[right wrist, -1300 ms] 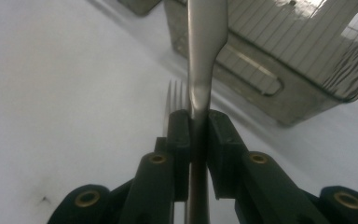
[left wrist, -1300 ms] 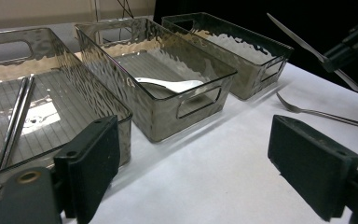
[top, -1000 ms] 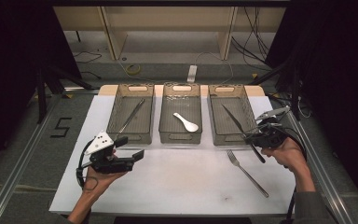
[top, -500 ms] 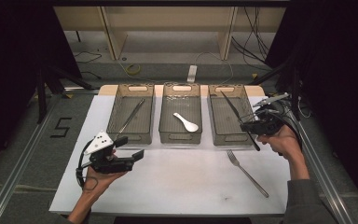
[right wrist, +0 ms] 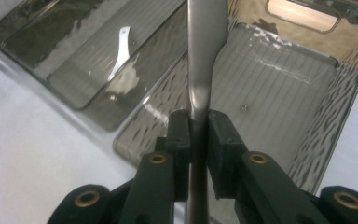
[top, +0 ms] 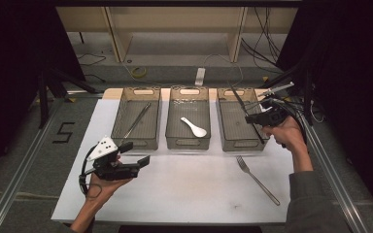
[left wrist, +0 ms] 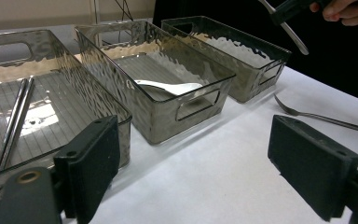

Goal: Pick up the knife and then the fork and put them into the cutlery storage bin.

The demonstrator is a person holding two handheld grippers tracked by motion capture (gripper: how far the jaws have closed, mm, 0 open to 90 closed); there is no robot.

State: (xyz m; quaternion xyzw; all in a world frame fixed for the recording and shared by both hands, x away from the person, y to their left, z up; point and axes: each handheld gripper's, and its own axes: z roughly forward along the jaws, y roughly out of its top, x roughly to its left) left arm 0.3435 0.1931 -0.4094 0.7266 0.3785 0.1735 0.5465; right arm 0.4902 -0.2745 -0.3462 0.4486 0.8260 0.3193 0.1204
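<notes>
Spoon [top: 193, 126] in middle bin [top: 188, 143]; fork [top: 257, 174] before right bin [top: 238, 143].

Glossy metal knife [right wrist: 200, 56]; rippled clear plastic bin [right wrist: 279, 93].

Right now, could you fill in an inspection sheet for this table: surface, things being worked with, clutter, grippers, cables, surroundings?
Surface: white table, marks near front edge.
Job's things: knife held over right bin; fork on table; white spoon in middle bin; chopsticks in left bin.
Clutter: nothing seen.
Grippers: right gripper shut on knife; left gripper open, empty.
Cables: black cable loop below left gripper; loose cables on floor behind.
Surroundings: wooden shelving, dark sides.
</notes>
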